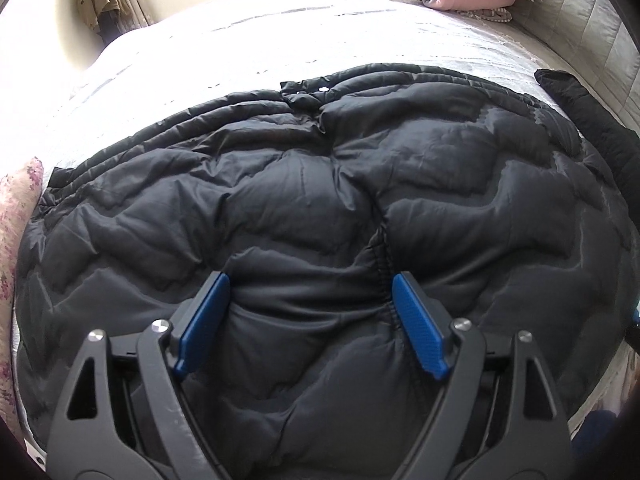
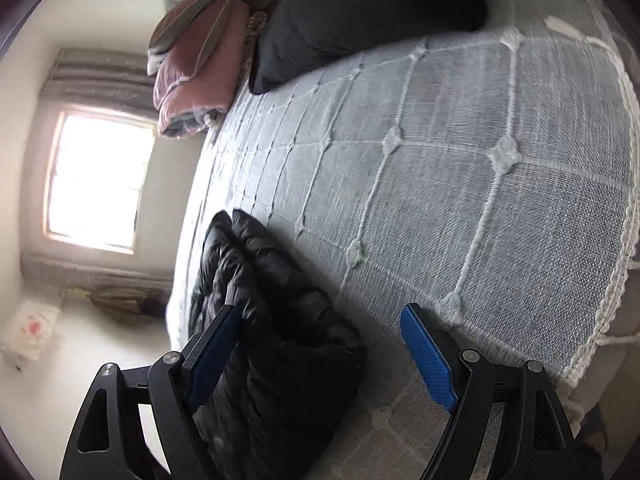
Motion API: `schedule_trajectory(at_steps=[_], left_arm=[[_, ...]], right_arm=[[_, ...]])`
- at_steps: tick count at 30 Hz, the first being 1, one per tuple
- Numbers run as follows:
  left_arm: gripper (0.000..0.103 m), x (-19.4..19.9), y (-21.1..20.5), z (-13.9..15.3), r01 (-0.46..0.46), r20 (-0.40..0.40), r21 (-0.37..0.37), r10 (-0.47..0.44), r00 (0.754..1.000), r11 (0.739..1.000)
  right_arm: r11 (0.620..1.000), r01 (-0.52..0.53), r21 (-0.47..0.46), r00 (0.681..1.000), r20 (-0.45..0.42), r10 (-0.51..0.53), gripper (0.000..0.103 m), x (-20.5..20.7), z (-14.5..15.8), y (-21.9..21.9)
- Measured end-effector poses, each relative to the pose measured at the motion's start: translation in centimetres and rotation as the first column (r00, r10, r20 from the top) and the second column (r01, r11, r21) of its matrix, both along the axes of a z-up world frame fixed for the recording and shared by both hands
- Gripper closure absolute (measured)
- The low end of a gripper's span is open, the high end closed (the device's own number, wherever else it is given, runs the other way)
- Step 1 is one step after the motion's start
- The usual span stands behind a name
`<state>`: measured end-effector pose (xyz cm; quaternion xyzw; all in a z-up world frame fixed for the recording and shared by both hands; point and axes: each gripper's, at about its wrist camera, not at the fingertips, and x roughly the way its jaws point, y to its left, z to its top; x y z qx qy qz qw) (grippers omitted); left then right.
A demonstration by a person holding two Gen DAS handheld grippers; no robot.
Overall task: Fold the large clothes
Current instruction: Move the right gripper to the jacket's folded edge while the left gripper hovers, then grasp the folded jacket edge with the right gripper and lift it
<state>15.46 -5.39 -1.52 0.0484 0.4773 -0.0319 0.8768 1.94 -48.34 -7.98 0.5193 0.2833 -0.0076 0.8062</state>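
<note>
Hovering over our black jacket (image 1: 304,200) on the bed (image 1: 240,48), left claw (image 1: 308,312) wide open, empty, right claw (image 2: 320,344) wide open, straddling a jacket fold.

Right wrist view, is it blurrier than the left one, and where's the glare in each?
Right wrist view: yes, smeared overall, as if by motion, worst on the black puffer jacket; the window is blown out white. Left wrist view: sharper, the jacket's quilting reads clearly, but the bedspread beyond it is overexposed. Both views curve strongly at the edges.
</note>
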Motion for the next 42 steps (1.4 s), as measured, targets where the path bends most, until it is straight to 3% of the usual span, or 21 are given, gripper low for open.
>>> schedule_trajectory(at_steps=[6, 9, 15, 18, 20, 21, 22, 25, 27, 30, 34, 36, 42], left_arm=[[0.019, 0.1, -0.1, -0.1, -0.004, 0.000, -0.004, 0.004, 1.000, 1.000], [0.019, 0.1, -0.1, -0.1, -0.004, -0.001, -0.005, 0.004, 1.000, 1.000], [0.019, 0.1, 0.0, -0.2, -0.003, -0.004, -0.010, 0.003, 1.000, 1.000], [0.019, 0.1, -0.2, -0.2, -0.003, -0.003, -0.003, 0.003, 1.000, 1.000], [0.019, 0.0, -0.4, -0.1, -0.001, -0.001, -0.006, 0.001, 1.000, 1.000], [0.019, -0.1, -0.5, 0.0, 0.003, 0.000, -0.014, -0.003, 1.000, 1.000], [0.019, -0.1, -0.7, 0.1, 0.011, 0.002, -0.020, -0.011, 1.000, 1.000], [0.019, -0.3, -1.6, 0.2, 0.040, 0.013, -0.040, -0.040, 0.999, 0.998], [0.019, -0.3, -2.7, 0.2, 0.074, 0.018, -0.073, -0.073, 0.997, 0.995], [0.019, -0.4, -5.2, 0.0, 0.131, 0.030, -0.113, -0.128, 0.991, 0.985], [0.020, -0.8, -7.8, -0.1, 0.157, 0.060, -0.065, -0.153, 0.986, 0.985], [0.020, -1.2, -8.0, 0.2, 0.169, 0.069, -0.072, -0.164, 0.984, 0.983], [0.021, -2.0, -4.1, 1.6, 0.130, 0.058, -0.179, -0.121, 0.991, 0.975]], right_arm=[[0.994, -0.102, 0.050, 0.995, 0.026, 0.101, 0.019, 1.1, -0.5, 3.1], [0.986, -0.101, 0.131, 0.994, 0.063, 0.093, 0.018, 0.9, -1.1, 3.7], [0.987, -0.132, 0.090, 0.986, 0.111, 0.121, 0.018, 2.5, -0.6, 6.4], [0.992, -0.128, 0.023, 0.989, 0.077, 0.125, 0.022, 3.2, -0.5, 7.8], [0.993, -0.120, -0.003, 0.990, 0.079, 0.119, 0.043, 3.2, -0.2, 8.1], [0.993, -0.114, -0.018, 0.990, 0.084, 0.115, 0.063, 3.3, 0.0, 8.2], [0.993, -0.114, -0.041, 0.988, 0.100, 0.118, 0.074, 3.3, 0.5, 8.2], [0.989, -0.096, -0.115, 0.981, 0.156, 0.113, 0.086, 2.9, 2.5, 8.5], [0.975, -0.033, -0.220, 0.973, 0.217, 0.082, 0.088, 1.8, 4.9, 8.8], [0.924, 0.089, -0.372, 0.956, 0.294, 0.026, 0.089, -0.1, 8.1, 9.3], [0.841, 0.189, -0.506, 0.948, 0.318, -0.022, 0.089, -1.0, 9.9, 9.5], [0.823, 0.190, -0.535, 0.953, 0.302, -0.023, 0.089, -0.9, 9.6, 9.5], [0.829, 0.173, -0.532, 0.957, 0.290, -0.014, 0.089, -0.8, 9.3, 9.5]])
